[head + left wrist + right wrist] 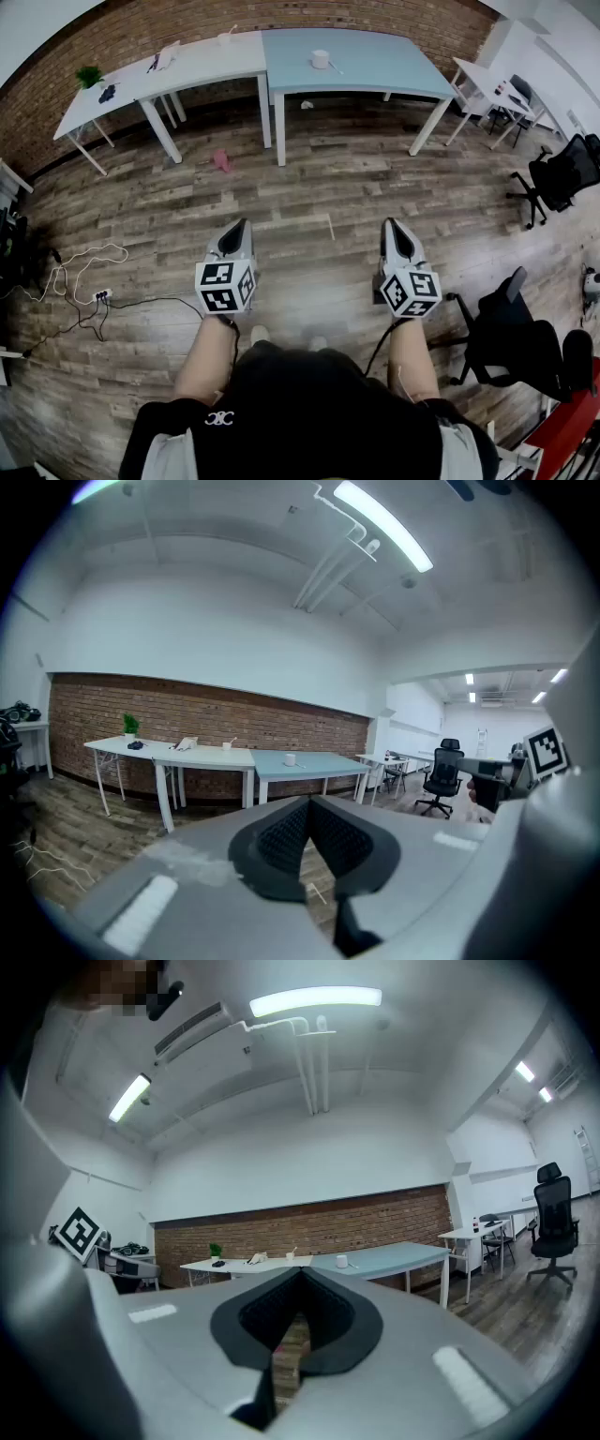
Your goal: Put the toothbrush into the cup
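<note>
A smooth blue worktop (375, 66) bearing a round white cup (321, 59) stands on plank floor (309, 187) by a brick wall (281, 14). The left gripper (244, 225) and right gripper (388, 225) keep their jaws closed, empty

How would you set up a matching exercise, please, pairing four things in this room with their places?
Things:
1. cup
2. plant
3. pink thing
4. power strip

Places:
A. on the floor at the left, among cables
B. at the left end of the white table
C. on the blue table
D. on the floor near where the two tables meet

Pairs: 1-C, 2-B, 3-D, 4-A
</note>
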A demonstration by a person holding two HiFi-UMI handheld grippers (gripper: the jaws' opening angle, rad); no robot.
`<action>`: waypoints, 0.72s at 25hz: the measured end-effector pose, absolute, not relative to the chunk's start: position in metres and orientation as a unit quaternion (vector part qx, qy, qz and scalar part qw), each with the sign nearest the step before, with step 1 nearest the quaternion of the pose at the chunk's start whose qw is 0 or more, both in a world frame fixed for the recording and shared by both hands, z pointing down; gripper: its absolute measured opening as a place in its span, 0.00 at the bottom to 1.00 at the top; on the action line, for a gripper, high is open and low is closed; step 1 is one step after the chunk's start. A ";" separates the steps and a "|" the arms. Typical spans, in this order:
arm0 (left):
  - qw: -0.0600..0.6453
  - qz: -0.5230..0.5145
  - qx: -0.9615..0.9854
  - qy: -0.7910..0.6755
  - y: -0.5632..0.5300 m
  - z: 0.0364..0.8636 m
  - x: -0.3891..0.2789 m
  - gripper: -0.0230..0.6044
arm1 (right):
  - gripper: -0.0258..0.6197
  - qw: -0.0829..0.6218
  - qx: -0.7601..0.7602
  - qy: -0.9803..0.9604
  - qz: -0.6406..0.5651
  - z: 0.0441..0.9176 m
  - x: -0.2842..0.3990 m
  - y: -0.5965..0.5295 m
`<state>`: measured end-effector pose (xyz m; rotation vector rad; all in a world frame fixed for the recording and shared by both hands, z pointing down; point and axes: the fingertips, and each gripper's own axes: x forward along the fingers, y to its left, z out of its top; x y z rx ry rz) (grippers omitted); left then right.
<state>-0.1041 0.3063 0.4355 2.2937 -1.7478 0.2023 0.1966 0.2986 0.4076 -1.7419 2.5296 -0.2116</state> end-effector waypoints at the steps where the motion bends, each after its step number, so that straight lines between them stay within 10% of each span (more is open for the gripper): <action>1: 0.127 0.070 0.786 -0.601 0.305 0.436 -0.106 0.05 | 0.05 0.039 -0.568 0.819 -0.072 0.407 0.196 0.298; 18: 0.140 0.068 0.794 -0.588 0.287 0.436 -0.133 0.05 | 0.05 0.031 -0.568 0.819 -0.073 0.404 0.160 0.292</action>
